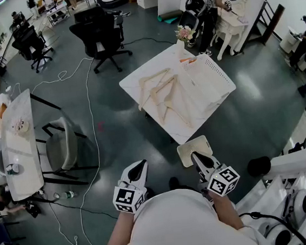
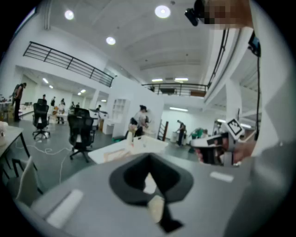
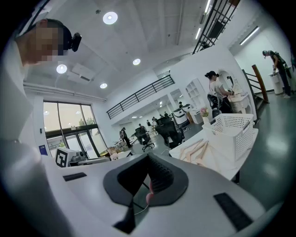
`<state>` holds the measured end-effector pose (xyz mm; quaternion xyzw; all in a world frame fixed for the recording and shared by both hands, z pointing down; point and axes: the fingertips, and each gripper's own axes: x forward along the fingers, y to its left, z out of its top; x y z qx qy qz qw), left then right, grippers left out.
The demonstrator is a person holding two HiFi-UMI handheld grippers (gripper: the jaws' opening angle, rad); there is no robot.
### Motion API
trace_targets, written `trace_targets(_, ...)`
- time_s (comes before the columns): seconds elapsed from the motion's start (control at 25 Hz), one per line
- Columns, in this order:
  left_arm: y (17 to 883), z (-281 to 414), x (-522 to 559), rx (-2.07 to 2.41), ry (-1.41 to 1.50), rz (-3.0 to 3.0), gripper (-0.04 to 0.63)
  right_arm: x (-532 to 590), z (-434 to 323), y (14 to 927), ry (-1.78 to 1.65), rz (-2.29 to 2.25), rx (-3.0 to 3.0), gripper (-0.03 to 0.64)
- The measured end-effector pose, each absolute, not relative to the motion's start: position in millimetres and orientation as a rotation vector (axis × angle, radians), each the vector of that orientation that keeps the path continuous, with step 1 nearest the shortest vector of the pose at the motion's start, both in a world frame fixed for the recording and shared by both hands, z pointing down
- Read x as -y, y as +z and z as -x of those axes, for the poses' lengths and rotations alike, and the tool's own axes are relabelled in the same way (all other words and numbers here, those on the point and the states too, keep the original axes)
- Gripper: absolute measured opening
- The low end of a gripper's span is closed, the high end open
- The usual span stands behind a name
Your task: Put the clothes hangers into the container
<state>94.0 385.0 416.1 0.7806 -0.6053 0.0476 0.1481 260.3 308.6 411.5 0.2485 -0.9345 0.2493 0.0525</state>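
Left gripper [image 1: 138,172] and right gripper [image 1: 199,160] low centre, fingers closed together, empty. Approach step: hangers [image 1: 165,97] lie on the counter [image 1: 130,83] mid-frame, beside the white container [image 1: 211,78]. Next: close in, open fingers, take one hanger.

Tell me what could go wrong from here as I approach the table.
The hangers lie overlapped, so lifting one may drag others off the table. The flower vase stands beside the basket and could be knocked over. The loose cable on the floor could trip you.
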Motion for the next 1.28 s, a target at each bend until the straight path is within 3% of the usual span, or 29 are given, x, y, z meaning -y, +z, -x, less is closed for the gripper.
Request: trace_targets(1.28, 430, -123, -334, 1.814, 0.149, -2.169, -0.002, -250, -290, 432, 0.767, -0.590, 2.836, 0.002)
